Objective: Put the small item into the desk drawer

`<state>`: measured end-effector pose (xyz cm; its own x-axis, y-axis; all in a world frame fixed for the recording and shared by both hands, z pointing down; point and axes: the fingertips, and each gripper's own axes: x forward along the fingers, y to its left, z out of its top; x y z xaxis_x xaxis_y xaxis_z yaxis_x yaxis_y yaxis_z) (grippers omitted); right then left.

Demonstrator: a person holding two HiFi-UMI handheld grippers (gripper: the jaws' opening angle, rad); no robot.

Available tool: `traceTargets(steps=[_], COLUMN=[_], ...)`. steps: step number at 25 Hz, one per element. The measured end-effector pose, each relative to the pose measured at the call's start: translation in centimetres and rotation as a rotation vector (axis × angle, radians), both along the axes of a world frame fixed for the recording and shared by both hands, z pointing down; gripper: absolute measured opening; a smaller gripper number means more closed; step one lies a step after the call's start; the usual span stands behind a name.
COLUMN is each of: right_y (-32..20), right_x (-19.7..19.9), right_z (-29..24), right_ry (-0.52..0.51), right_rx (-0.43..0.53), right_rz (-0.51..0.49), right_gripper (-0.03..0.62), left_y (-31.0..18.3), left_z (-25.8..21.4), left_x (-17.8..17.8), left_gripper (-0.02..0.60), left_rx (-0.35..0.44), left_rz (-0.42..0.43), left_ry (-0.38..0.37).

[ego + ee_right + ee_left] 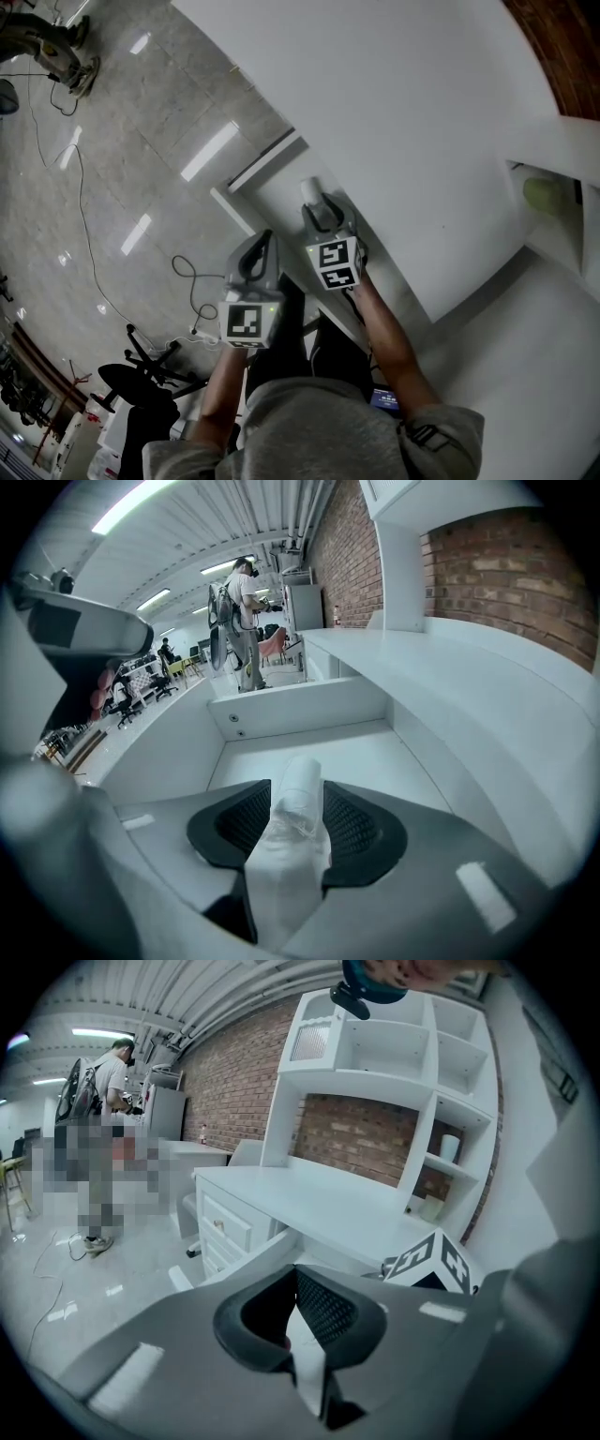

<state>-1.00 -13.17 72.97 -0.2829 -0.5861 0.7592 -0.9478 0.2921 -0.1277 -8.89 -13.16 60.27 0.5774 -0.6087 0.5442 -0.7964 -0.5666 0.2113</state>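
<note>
The right hand-held gripper (321,211) pointed down into the open desk drawer (309,752), pinching the small item (300,789). This was a pale, partly see-through thing, and I could not tell exactly what it was. The two dark ribbed pads (354,827) lay against its sides, and its far end stuck out past the tips, above the white drawer floor and not touching it. The drawer was pulled out from under the white tabletop (403,122), whose edge ran along the item's right side in the right gripper view.

The left hand-held gripper (292,1281) was just beside the right one, nearer the person's body. Its jaws were pressed together at the tips and nothing was caught in them. It was off the drawer's outer side, over the pale tiled floor (122,169), where a thin cable (183,272) trailed.

A white shelf unit (394,1063) stood at the back of the tabletop against a brick wall (487,564). Another person (246,611) stood well off down the room.
</note>
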Motion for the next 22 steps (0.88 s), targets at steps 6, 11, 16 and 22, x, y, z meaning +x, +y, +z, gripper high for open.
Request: traceTargets(steps=[6,11,16,22], right_y=[0.3,0.4,0.6,1.1], right_x=[0.0,0.7,2.3,4.3], right_z=[-2.6,-7.4,-12.8,-18.9], right_ry=[0.001,-0.013,-0.029,-0.035], right_rx=[0.047,0.121,0.205,0.302], right_rz=[0.0,0.04,0.097,0.143], right_gripper=[0.174,0.162,0.152,0.144], left_y=[0.5,0.9,1.1,1.6], left_z=[-2.0,-4.7,-7.9,-11.4], left_x=[0.3,0.6,1.5,2.8], left_gripper=[0.012,0.012,0.012,0.012], left_rx=[0.034,0.073,0.126,0.183], left_rz=[0.018,0.033,0.046,0.078], left_ry=[0.008,0.02,0.044,0.064])
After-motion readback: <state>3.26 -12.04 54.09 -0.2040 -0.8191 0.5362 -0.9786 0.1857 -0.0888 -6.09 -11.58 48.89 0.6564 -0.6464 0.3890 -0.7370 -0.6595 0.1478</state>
